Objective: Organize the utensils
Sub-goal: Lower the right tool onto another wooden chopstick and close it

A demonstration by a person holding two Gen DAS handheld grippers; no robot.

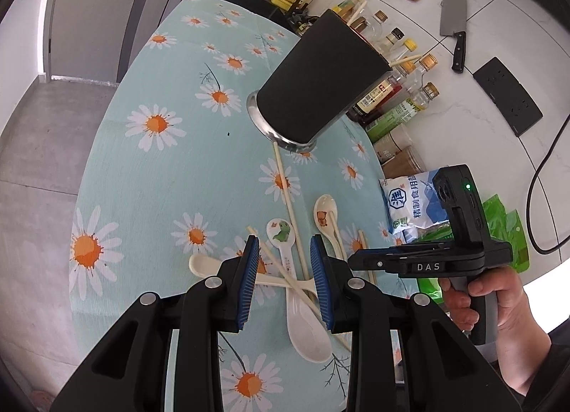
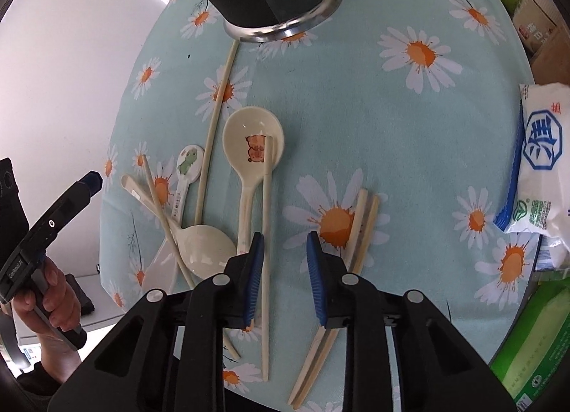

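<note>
Glossy cream spoons (image 2: 253, 141), slender chopsticks (image 2: 265, 233)

Bright, sharp, fisheye-warped, dark corners

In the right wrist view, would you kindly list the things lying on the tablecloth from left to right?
Frog spoon → bear spoon → pair of chopsticks → salt bag.
</note>
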